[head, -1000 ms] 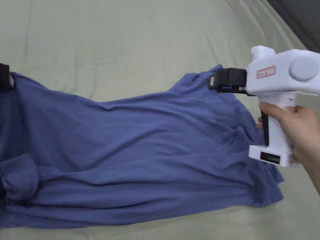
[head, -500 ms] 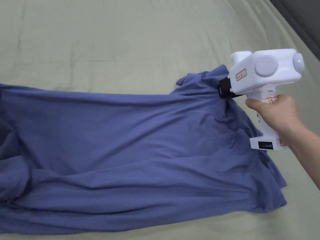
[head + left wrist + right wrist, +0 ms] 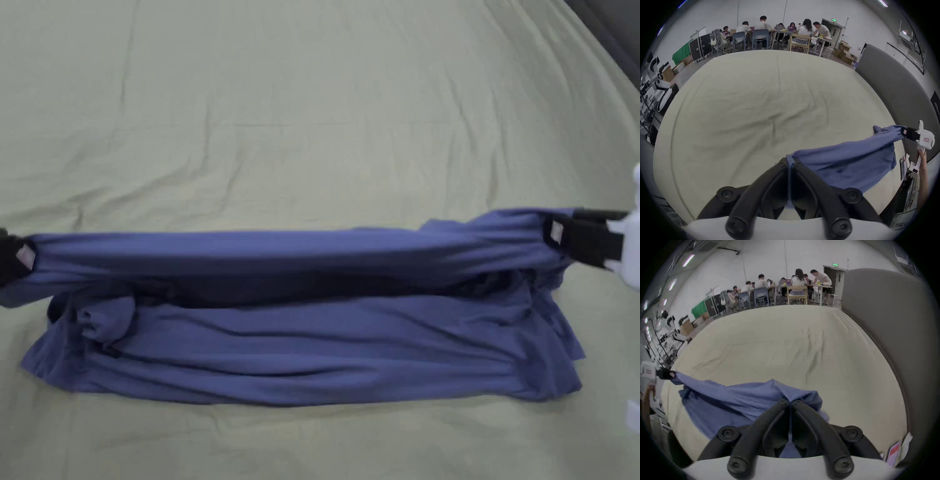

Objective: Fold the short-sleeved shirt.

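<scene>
Pale green sheet covers the bed (image 3: 312, 94), with soft creases across it. On the bed lies the blue short-sleeved shirt (image 3: 312, 337), and its upper edge is lifted and stretched between my two tongs. My left tongs (image 3: 790, 164) are closed on one end of this edge, my right tongs (image 3: 790, 402) are closed on the other end. Beyond the bed, people sit around tables (image 3: 786, 34) near a white wall. Beside the bed stands a grey padded headboard (image 3: 893, 97).
</scene>
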`<move>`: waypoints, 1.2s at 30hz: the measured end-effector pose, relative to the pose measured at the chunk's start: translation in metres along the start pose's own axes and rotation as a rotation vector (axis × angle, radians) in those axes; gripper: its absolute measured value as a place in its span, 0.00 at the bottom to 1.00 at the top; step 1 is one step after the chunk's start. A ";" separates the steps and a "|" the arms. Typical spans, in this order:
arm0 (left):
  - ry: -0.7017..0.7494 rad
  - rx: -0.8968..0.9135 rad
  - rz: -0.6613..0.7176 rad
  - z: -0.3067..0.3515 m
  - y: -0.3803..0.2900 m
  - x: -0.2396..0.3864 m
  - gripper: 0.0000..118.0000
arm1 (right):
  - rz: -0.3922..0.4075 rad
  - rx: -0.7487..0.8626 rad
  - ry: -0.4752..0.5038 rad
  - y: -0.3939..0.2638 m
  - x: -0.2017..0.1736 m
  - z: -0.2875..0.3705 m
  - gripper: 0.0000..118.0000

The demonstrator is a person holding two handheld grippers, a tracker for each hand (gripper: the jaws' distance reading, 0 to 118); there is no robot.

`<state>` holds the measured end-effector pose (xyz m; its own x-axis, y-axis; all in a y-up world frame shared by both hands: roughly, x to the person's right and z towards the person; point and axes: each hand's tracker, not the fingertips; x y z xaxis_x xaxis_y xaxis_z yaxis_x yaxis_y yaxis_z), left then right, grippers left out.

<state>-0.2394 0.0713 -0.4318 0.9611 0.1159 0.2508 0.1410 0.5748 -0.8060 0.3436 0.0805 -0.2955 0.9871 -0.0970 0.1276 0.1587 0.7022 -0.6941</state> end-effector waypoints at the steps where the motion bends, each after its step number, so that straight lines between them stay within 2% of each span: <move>1: 0.002 -0.010 -0.001 0.006 -0.011 0.003 0.00 | -0.020 -0.003 0.005 -0.014 0.002 0.010 0.02; 6: 0.030 -0.130 -0.021 -0.004 -0.051 0.011 0.00 | -0.050 -0.073 -0.005 -0.072 0.006 0.026 0.02; 10: 0.069 -0.210 -0.080 -0.026 -0.068 0.019 0.00 | -0.113 -0.132 -0.004 -0.101 0.013 0.010 0.02; 16: 0.096 -0.213 -0.066 -0.039 -0.066 0.020 0.00 | -0.082 -0.165 -0.051 -0.104 0.009 -0.009 0.02; 19: 0.109 -0.216 -0.085 -0.040 -0.068 0.024 0.00 | -0.038 -0.182 -0.072 -0.101 0.003 -0.014 0.02; 21: 0.105 -0.219 -0.051 -0.039 -0.068 0.022 0.02 | -0.023 -0.199 -0.070 -0.100 -0.001 -0.014 0.02; 22: 0.119 -0.218 -0.001 -0.038 -0.069 0.020 0.20 | -0.018 -0.213 -0.072 -0.098 -0.004 -0.014 0.08; 23: 0.150 -0.214 0.023 -0.036 -0.070 0.017 0.39 | -0.008 -0.220 -0.081 -0.097 -0.007 -0.012 0.21; 24: 0.160 -0.199 0.030 -0.032 -0.072 0.014 0.58 | 0.011 -0.225 -0.090 -0.096 -0.010 -0.009 0.43; 25: 0.151 -0.183 0.037 -0.023 -0.074 0.011 0.68 | 0.031 -0.220 -0.088 -0.094 -0.015 -0.003 0.77; 26: 0.132 -0.157 0.054 -0.012 -0.075 0.010 0.68 | 0.038 -0.208 -0.085 -0.092 -0.020 0.004 0.91; 27: 0.115 -0.131 0.074 0.000 -0.075 0.011 0.68 | 0.043 -0.189 -0.079 -0.090 -0.025 0.012 0.95; 30: 0.115 -0.007 0.050 0.052 -0.077 0.019 0.68 | 0.023 -0.119 -0.045 -0.079 -0.041 0.044 0.95; 33: 0.155 0.158 -0.037 0.107 -0.080 0.041 0.68 | 0.075 -0.006 -0.051 -0.069 -0.074 0.084 0.95; 34: 0.155 0.221 -0.066 0.126 -0.084 0.050 0.68 | 0.095 0.036 -0.060 -0.068 -0.087 0.096 0.90; 35: 0.135 0.279 -0.101 0.141 -0.089 0.057 0.64 | 0.111 0.091 -0.067 -0.069 -0.098 0.108 0.78; 36: 0.135 0.326 -0.121 0.153 -0.095 0.063 0.46 | 0.123 0.126 -0.067 -0.069 -0.108 0.116 0.47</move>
<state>-0.2286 0.1478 -0.2580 0.9677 -0.0641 0.2439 0.1937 0.8083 -0.5560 0.2231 0.1239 -0.1790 0.9944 0.0394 0.0976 0.0290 0.7888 -0.6140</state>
